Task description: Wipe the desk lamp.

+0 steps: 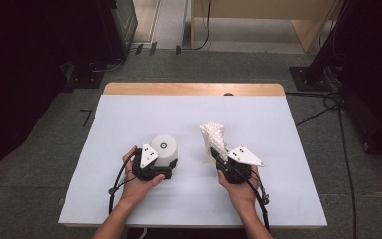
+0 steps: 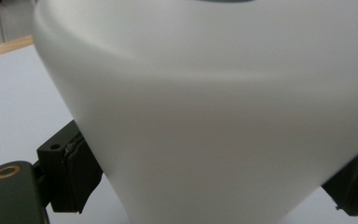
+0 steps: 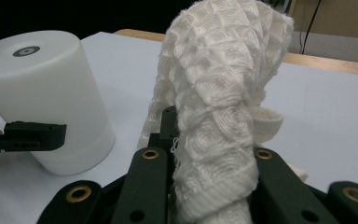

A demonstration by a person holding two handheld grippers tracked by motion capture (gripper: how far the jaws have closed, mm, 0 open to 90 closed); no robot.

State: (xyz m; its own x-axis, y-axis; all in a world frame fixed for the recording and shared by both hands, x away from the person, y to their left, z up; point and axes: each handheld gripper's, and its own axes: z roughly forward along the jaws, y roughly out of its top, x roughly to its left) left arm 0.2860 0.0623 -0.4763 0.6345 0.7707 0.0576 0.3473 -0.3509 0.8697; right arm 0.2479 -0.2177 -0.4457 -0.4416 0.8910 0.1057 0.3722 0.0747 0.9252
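A white, smooth cylinder (image 1: 165, 148) with a small dark ring on its top stands left of the table's middle. My left gripper (image 1: 162, 168) is shut on its lower part; in the left gripper view the black pads (image 2: 74, 170) press on both sides of the cylinder (image 2: 205, 107). To the right, a white knitted cloth (image 1: 214, 138) rises in a bunched column. My right gripper (image 1: 217, 160) is shut on its lower end. In the right gripper view the cloth (image 3: 219, 93) stands between the jaws of the right gripper (image 3: 205, 158), with the cylinder (image 3: 42, 93) to its left.
A white sheet (image 1: 129, 119) covers the table, leaving a wooden strip (image 1: 194, 88) at the far edge. Cables (image 1: 328, 104) lie on the grey floor to the right. Dark equipment stands at both far corners, and a wooden desk (image 1: 258, 20) stands behind.
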